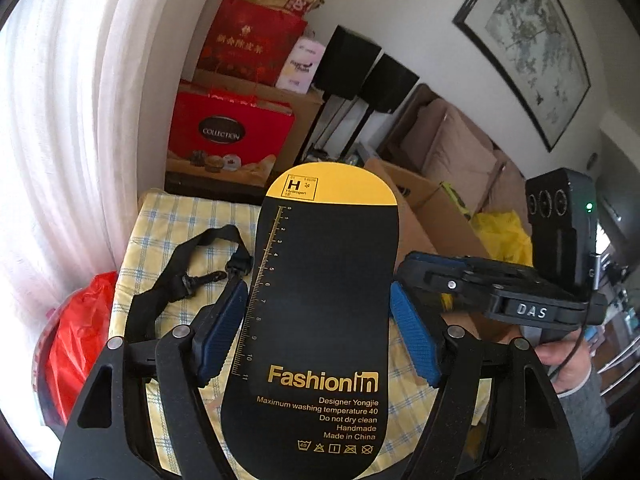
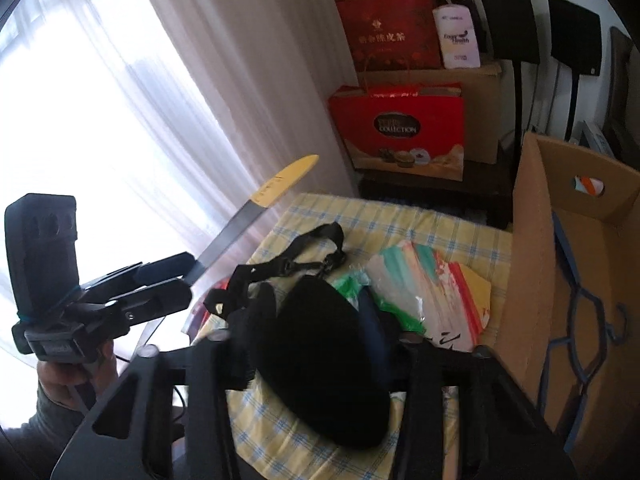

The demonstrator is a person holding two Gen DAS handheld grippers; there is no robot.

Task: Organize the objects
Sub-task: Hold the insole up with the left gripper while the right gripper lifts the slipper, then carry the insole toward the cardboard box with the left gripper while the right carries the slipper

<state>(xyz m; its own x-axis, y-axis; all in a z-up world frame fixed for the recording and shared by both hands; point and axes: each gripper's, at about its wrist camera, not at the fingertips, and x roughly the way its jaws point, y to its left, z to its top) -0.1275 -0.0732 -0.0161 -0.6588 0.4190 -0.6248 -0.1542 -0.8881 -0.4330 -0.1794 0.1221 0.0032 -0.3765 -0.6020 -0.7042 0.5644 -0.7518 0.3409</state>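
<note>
My left gripper (image 1: 318,320) is shut on a black and yellow "FashionIn" card (image 1: 320,312) and holds it upright above the checkered cloth (image 1: 180,220). The card also shows edge-on in the right wrist view (image 2: 256,216), held by the left gripper (image 2: 188,270). My right gripper (image 2: 320,344) is shut on a black pouch (image 2: 324,360) with a black strap (image 2: 296,256), low over the cloth (image 2: 400,216). The right gripper (image 1: 460,276) also shows at the right of the left wrist view. A black strap (image 1: 188,272) lies on the cloth.
An open cardboard box (image 2: 568,280) with blue hangers (image 2: 580,320) stands right of the cloth. Plastic bags (image 2: 420,288) lie on the cloth. Red gift bags (image 2: 400,132) are stacked behind. A red bag (image 1: 76,340) sits at the left, by the curtain (image 1: 60,120).
</note>
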